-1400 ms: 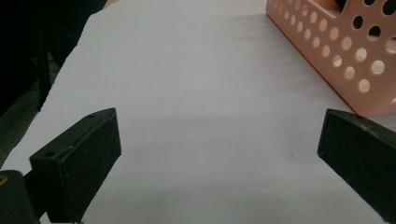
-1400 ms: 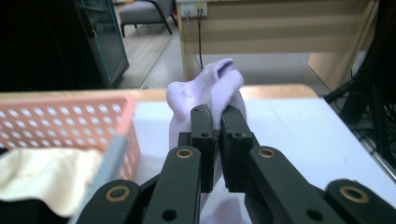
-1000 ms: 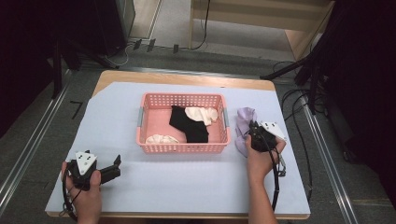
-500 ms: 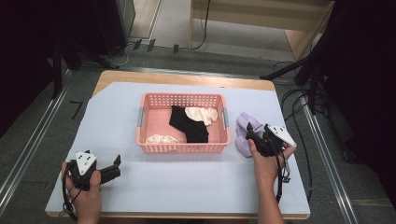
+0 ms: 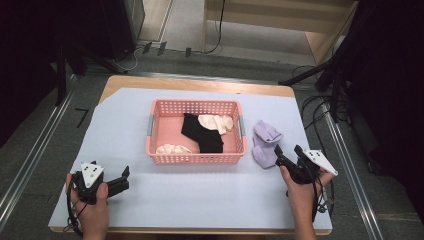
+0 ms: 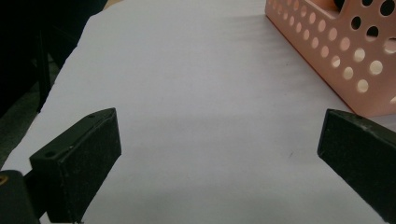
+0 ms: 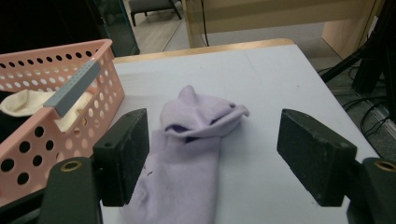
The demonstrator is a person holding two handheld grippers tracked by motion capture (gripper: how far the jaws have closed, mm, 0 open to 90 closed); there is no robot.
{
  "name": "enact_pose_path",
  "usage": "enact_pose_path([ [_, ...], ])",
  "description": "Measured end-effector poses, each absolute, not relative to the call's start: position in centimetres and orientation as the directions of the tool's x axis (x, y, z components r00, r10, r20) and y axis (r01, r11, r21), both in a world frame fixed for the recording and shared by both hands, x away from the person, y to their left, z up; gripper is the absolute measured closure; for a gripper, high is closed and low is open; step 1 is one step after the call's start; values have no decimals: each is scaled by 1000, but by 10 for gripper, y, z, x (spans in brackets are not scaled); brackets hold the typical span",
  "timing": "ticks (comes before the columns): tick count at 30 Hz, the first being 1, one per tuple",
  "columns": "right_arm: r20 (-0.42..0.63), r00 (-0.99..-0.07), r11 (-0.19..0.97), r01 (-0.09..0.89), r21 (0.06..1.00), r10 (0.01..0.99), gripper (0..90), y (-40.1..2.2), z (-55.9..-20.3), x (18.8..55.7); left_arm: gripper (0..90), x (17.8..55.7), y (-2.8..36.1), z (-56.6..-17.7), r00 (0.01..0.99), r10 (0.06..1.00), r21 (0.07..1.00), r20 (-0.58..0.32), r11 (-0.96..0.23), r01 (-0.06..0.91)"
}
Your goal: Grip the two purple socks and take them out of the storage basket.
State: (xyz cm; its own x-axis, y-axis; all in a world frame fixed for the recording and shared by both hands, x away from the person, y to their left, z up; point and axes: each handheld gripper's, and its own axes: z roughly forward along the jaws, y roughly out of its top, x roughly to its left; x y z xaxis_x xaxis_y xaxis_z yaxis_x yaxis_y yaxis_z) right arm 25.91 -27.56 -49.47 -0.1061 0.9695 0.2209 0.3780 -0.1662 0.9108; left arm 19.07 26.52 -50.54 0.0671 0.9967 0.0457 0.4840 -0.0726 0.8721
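A lavender sock lies crumpled on the white table cover, just right of the pink basket. My right gripper sits at the sock's near end. Its jaws have just been opening and now stand wide. In the right gripper view the sock lies between and ahead of the right gripper, and neither pad touches it. In the basket lie a black sock and cream socks. My left gripper rests open at the near left, with nothing between its jaws.
The basket's perforated wall stands ahead and right of the left gripper. A grey handle sits on the basket end nearest the right gripper. Cables run off the table's right side. The wooden table edge shows at the back.
The right gripper was shut on the lavender sock. It has opened, left the sock on the table and drawn back toward the near edge. The left hand stayed put.
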Motion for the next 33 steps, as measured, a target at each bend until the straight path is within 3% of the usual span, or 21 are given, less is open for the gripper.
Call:
enact_pose_path([
  [33,176,-69,-133,410,903,982,257,-337,-523,200,4,190,265,-505,75,996,875,43,-74,479],
])
